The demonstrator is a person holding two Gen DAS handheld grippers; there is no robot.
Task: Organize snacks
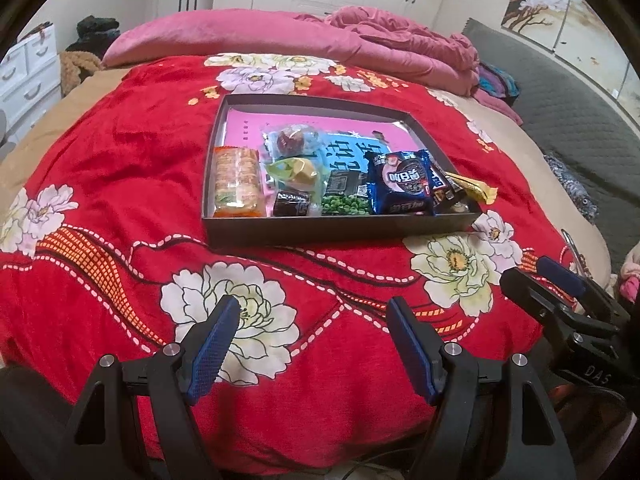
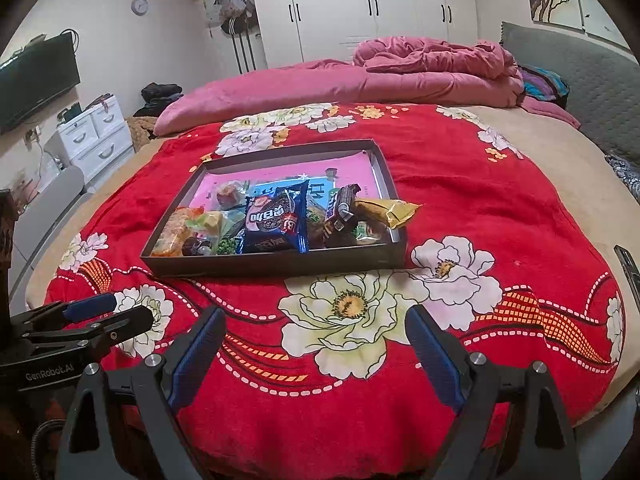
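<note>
Surface: a bed covered by a red flowered blanket, with a dark shallow tray lying flat near its middle.
Tray contents: snacks crowd the near half of the tray; the far half shows a bare pink liner.
Snacks: a blue cookie packet stands up near the tray's right side; an orange cracker pack lies against its left wall; green peas sit between them by the near wall; a yellow wrapper pokes over the right rim.
Beyond the tray: a pink quilt is bunched along the far side of the bed; white wardrobe doors stand behind it.
Left of the tray: white drawers and a wall-hung dark screen sit off the bed's edge.
Right of the tray: a grey padded headboard runs along the bed.
Open room: the blanket in front of the tray, up to the near edge of the bed, lies bare, as do the strips to either side.
Left tool: jaws spread wide, nothing between them, hovering before the tray's near wall and well apart from it.
Right tool: jaws spread wide and empty, likewise short of the tray, over a large white flower.
</note>
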